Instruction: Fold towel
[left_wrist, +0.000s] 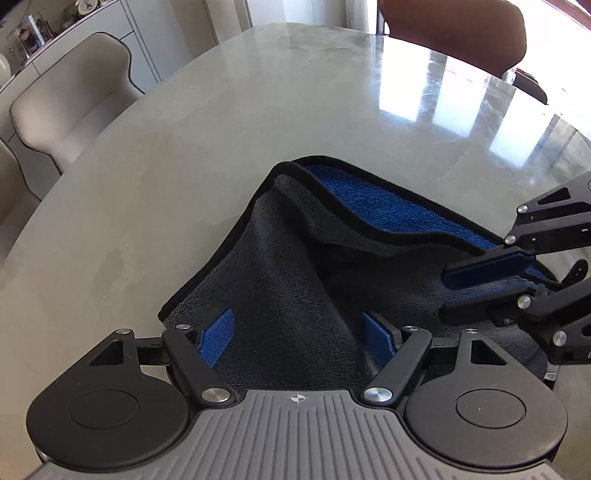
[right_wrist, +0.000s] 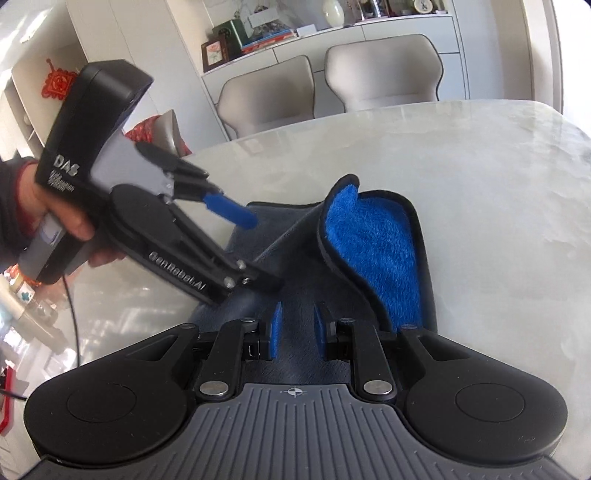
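Left gripper (right_wrist: 258, 254) reads "DAS"; "GenRobot.AI"

marble table (left_wrist: 258, 110), 2 beige chairs (right_wrist: 384, 70), cabinet (right_wrist: 369, 26)

Right gripper (right_wrist: 297, 334) fingers narrow, empty, over towel (right_wrist: 373, 236).

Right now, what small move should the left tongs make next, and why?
Probably lower the left tongs onto the black hem beside them and close. They stand wide open above the grey towel, holding nothing, while the right tongs sit narrow at the raised fold showing blue.
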